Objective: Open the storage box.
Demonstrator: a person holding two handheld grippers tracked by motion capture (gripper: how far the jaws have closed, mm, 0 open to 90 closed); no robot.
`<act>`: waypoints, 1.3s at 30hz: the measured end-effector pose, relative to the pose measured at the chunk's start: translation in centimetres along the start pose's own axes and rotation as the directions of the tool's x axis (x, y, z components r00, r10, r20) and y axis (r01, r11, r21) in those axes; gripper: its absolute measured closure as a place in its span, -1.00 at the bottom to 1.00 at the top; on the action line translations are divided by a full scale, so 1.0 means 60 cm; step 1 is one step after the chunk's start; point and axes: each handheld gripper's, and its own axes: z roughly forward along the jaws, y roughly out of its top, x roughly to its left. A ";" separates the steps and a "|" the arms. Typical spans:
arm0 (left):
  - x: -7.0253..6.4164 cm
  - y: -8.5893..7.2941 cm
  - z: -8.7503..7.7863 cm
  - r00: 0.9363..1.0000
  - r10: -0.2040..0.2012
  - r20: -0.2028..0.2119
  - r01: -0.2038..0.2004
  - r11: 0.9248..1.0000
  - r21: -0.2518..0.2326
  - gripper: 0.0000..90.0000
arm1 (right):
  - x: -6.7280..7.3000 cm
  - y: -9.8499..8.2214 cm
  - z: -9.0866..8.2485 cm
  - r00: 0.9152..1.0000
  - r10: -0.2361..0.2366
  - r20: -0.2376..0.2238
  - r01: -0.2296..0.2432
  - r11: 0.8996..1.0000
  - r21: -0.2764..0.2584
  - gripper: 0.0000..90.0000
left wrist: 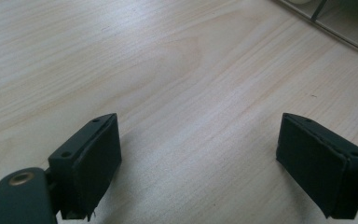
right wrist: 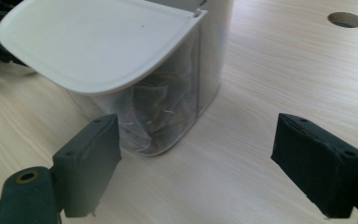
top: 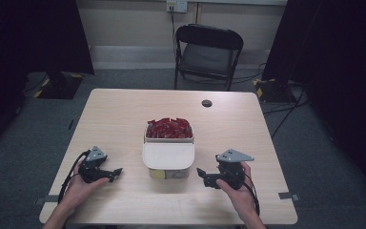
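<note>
A translucent white container (top: 168, 168) stands mid-table, its white lid (top: 167, 154) hinged open toward me and tilted down. Its back half holds a heap of red packets (top: 168, 128). My left gripper (top: 116, 173) rests near the front left of the table, open, pointing at the container, with bare wood between its pads (left wrist: 98, 161). My right gripper (top: 201, 174) sits at the front right, open, pointing left at the container. In the right gripper view the container (right wrist: 168, 112) and lid (right wrist: 98, 42) are close ahead; nothing lies between the pads (right wrist: 91, 163).
The light wooden table (top: 124, 109) has a round cable hole (top: 207, 103) at the back right, seen as a hole (right wrist: 345, 19) in the right gripper view. A black folding chair (top: 208, 52) stands behind the table. Dark curtains hang on both sides.
</note>
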 end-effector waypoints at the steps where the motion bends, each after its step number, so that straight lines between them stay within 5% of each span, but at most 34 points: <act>1: 0.000 0.000 0.000 1.000 0.000 0.000 0.000 1.000 0.000 -0.70 | 0.003 0.000 0.002 1.000 -0.002 -0.004 0.002 1.000 0.003 -0.67; 16: 0.000 0.000 0.000 1.000 0.000 0.000 0.000 1.000 0.000 -0.70 | 0.040 0.003 0.048 0.998 -0.048 -0.051 0.050 0.998 0.039 -0.67; 27: 0.000 0.000 0.000 1.000 0.000 0.000 0.000 1.000 -0.002 -0.70 | 0.039 0.007 0.075 0.998 -0.044 -0.047 0.046 0.998 0.051 -0.68; 39: 0.000 0.000 0.000 1.000 0.000 0.000 0.000 1.000 -0.001 -0.70 | 0.041 0.019 0.067 0.997 -0.054 -0.051 0.056 0.998 0.029 -0.69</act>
